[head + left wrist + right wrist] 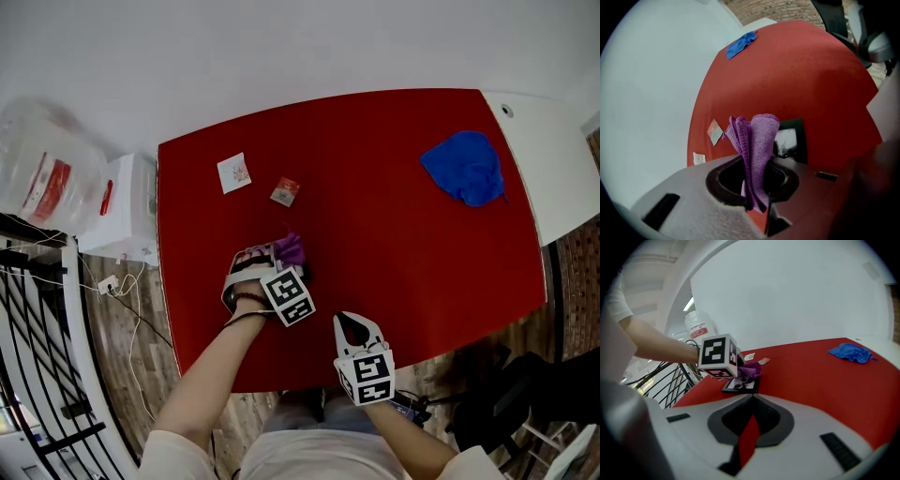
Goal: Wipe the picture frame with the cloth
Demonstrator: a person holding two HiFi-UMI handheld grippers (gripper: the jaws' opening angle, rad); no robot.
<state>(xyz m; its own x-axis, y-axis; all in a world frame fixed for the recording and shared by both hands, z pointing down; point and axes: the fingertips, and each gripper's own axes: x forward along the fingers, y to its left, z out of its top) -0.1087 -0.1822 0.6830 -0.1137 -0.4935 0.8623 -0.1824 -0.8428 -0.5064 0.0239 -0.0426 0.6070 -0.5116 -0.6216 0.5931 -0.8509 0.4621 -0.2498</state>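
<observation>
Head view: your left gripper point(281, 265) is clamped on the purple cloth point(290, 250) over the frame point(246, 262). The frame lies flat on the red tabletop point(403, 253), left of centre and towards the near edge. The cloth covers the frame's far right corner. Your right gripper point(352, 322) hovers just inside the near edge, near the frame but clear of it, with its tips together. A blue cloth point(466, 167) lies crumpled by the far right corner. A card point(234, 172) and a packet point(285, 191) lie towards the far left corner. Off the left edge are a white box point(122, 211) and a plastic bag point(47, 169).

Left gripper view: your left gripper point(755, 165) has its fingers pinched tight on the cloth point(757, 136), which stands up past the tips in folds. The frame point(791, 139) shows just behind the cloth on the tabletop point(801, 70). The card point(715, 131) and the packet point(698, 158) sit to its left, and the blue cloth point(741, 44) is far off near the table's edge.

Right gripper view: your right gripper point(752, 400) is empty, its fingers meeting at the tips. A sliver of red tabletop point(811, 366) shows through the gap behind them. Ahead, the left gripper's marker cube point(717, 357) hangs over the frame point(740, 386). The cloth point(751, 370) bunches at the frame's far end, but you cannot tell from here whether it presses on the glass. The blue cloth point(851, 352) lies well apart at the right.
</observation>
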